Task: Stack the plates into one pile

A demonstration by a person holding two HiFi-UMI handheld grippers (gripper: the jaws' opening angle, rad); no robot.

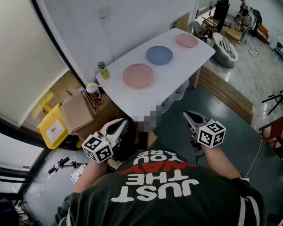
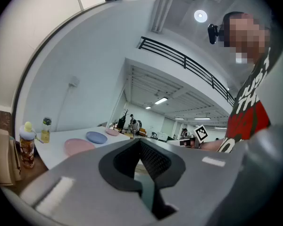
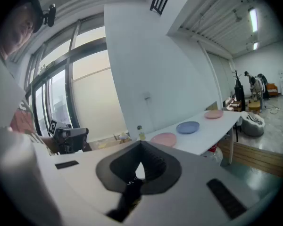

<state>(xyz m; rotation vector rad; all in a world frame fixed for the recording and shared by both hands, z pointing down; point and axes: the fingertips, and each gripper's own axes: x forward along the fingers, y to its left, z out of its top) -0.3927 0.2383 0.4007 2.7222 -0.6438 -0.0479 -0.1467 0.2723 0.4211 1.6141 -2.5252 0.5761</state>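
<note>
Pressed together and pinching nothing at the left gripper [image 1: 122, 122], held about level close in front of the person [image 1: 165, 192]; likewise closed and empty at the right gripper [image 1: 187, 113], tipped a little downward. Both well short of the white table [image 1: 179, 74], reaching for nothing yet. Ahead on that table, laid out in a row and apart from one another: near pink plate [image 1: 137, 76], blue plate [image 1: 159, 55], far pink plate [image 1: 187, 40], none stacked. At the near end of the top, a small yellow bottle [image 1: 104, 73]; lower down beside the table, a cardboard box [image 1: 75, 112] and a yellow bag [image 1: 53, 127]. Judged as the very start: approach only, no plate lifted. Next, probably: step closer, spread one pair of jaws, slip a jaw under a rim, pinch it, then carry that plate over a neighbour and set it down centred. Worth minding: shallow rims lying flat, so a low, level entry needed, or else a plate merely pushed along the top
</note>
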